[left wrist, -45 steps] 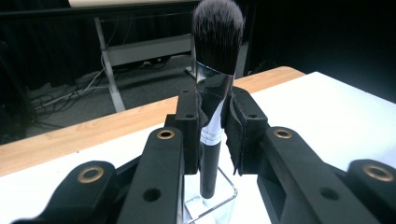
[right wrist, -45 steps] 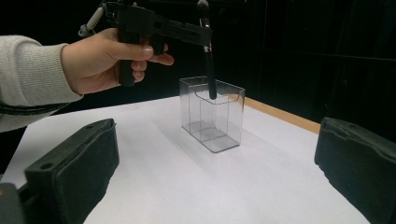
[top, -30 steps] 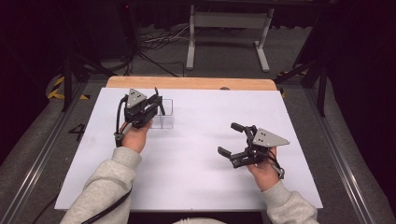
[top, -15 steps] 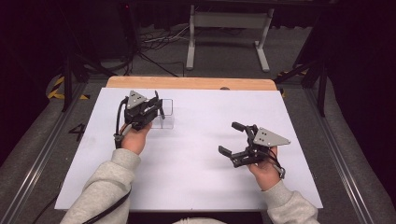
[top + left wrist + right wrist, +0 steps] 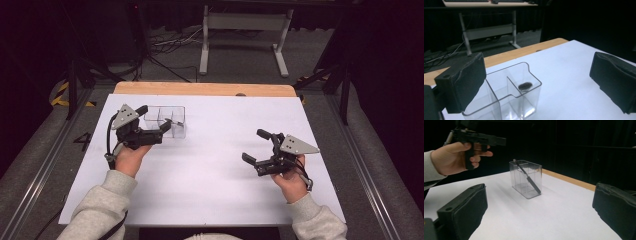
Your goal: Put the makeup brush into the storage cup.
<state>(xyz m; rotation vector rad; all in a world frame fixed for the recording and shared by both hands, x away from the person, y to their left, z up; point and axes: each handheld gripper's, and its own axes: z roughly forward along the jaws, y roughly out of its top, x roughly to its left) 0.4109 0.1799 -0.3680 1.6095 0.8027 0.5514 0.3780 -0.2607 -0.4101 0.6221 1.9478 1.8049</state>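
Pen (image 5: 527, 178) leaning tilted inside a clear plastic box (image 5: 167, 121), top end resting near one upper corner, lower end down by the floor of the compartment. Seen from above in the left view as a dark oval (image 5: 525, 86) poking up in the far compartment of the box (image 5: 506, 100). Box standing upright on the white surface (image 5: 215, 180), toward the back left part, split by thin clear walls into compartments.

Left tongs (image 5: 152, 125) hovering just beside the box on its left, held level and pointing at it, jaws spread wide after just opening, nothing between the pads. Black pads (image 5: 461, 85) framing the box at bottom left, the other pad well off to the right, neither pressing on the plastic. Left hand (image 5: 129, 156) gripping the handle from below, grey sleeve (image 5: 95, 210) trailing toward the near edge.

Right tongs (image 5: 256, 146) hanging over the right half of the surface, well apart from the box, jaws standing open with bare white sheet between them. Right hand (image 5: 291, 181) holding them level, aiming leftward across the sheet. Wooden edge (image 5: 200, 88) showing beyond the far side of the white sheet.
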